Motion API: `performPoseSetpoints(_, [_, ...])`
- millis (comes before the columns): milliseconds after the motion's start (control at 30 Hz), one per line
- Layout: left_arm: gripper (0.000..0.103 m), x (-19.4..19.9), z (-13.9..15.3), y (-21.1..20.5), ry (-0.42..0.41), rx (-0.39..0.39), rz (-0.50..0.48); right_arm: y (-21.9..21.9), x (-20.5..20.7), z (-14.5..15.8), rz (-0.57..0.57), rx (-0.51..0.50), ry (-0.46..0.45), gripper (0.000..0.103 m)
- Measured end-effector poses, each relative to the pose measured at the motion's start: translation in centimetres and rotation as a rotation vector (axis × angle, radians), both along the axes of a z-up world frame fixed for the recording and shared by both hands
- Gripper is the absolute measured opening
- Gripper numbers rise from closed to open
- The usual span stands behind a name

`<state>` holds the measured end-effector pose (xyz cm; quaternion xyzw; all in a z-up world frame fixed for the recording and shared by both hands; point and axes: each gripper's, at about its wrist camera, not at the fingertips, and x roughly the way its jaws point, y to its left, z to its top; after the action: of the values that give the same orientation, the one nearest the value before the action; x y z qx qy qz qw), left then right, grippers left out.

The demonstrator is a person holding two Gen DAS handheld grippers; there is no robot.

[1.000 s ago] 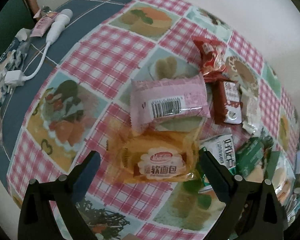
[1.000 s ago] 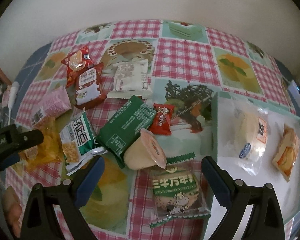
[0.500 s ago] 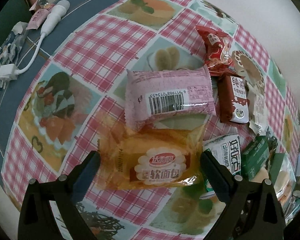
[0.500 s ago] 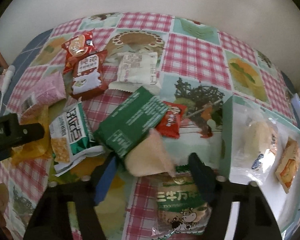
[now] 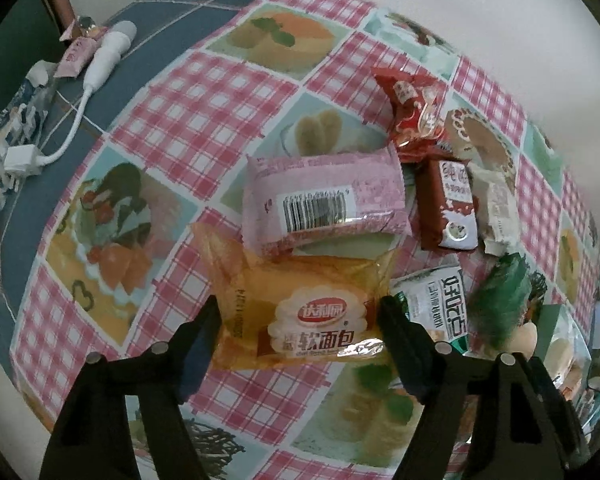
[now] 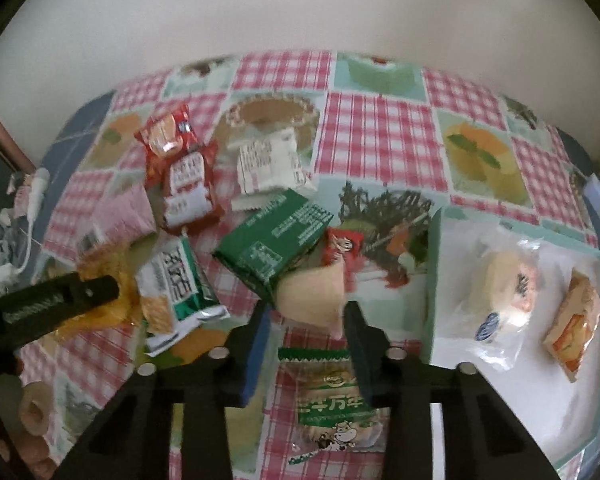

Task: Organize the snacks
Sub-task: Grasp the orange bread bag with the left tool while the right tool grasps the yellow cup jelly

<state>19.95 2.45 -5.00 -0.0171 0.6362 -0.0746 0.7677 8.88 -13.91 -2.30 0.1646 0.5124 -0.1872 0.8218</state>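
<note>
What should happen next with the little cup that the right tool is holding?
Probably carry it over to the white tray and set it down there. The right tool has just closed on the jelly cup, and two wrapped snacks already lie in that tray, so it looks like the collecting place.

Orange bread packet (image 5: 300,312) reads "软面包"; green-white packet (image 5: 446,312) "好吃点".

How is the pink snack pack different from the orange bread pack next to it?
The pink pack shows a barcode; the orange bread pack shows a red logo. The pink pack lies free on the table, while the orange one sits between the left gripper fingers. Both are soft sealed wrappers.
</note>
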Motion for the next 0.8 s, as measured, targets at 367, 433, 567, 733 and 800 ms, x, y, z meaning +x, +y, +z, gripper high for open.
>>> performPoseSetpoints(367, [0.078, 0.2, 2.7, 1.7, -0.053, -0.008, 0.031, -1.6, -0.7, -0.1, -0.045, 0.060, -0.012, 0.035])
performPoseSetpoints(433, [0.078, 0.3, 2.7, 2.0, -0.048, -0.009, 0.036, -2.0, -0.7, -0.5, -0.048, 0.088, -0.017, 0.036])
performPoseSetpoints(567, [0.078, 0.1, 1.7, 2.1, -0.022, -0.019, 0.036, -2.3, -0.5, -0.5, -0.064, 0.099, -0.036, 0.048])
performPoseSetpoints(733, [0.078, 0.3, 1.2, 1.9, -0.010, -0.022, 0.037, -2.3, 0.3, -1.2, -0.063, 0.106, -0.031, 0.048])
performPoseSetpoints(800, [0.078, 0.2, 1.2, 1.9, -0.010, -0.022, 0.034, -2.0, 0.6, -1.9, -0.061, 0.091, -0.005, 0.048])
